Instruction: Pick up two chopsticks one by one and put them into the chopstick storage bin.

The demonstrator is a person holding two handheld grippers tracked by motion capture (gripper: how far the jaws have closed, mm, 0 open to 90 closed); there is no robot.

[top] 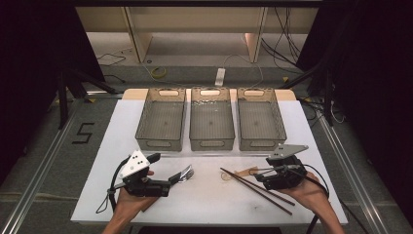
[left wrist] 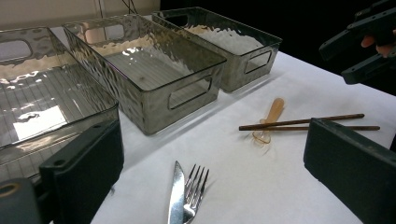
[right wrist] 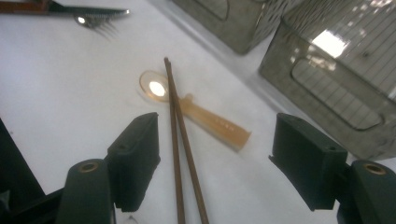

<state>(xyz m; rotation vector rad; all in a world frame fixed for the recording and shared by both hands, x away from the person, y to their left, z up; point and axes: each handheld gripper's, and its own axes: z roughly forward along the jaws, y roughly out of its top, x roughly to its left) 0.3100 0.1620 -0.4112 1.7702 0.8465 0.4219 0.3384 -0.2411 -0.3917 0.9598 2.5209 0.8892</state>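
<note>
A metal fork (left wrist: 196,186) and knife (left wrist: 176,191) lie side by side on the white table, just ahead of my left gripper (top: 165,176), whose jaws stand wide apart and hold nothing. To the right lies a pair of dark wooden chopsticks (top: 255,190), crossing an amber plastic spoon (top: 238,173). My right gripper (top: 263,173) hovers over the chopsticks (right wrist: 180,140), open. The sticks run between its jaws, and neither pad touches them. The spoon (right wrist: 205,116) lies just beyond its fingertips.
Three clear grey bins stand in a row at the back of the table: left (top: 160,141), middle (top: 212,144) and right (top: 261,144). All look empty. The white table top (top: 209,200) has bare room at the front between both hands.
</note>
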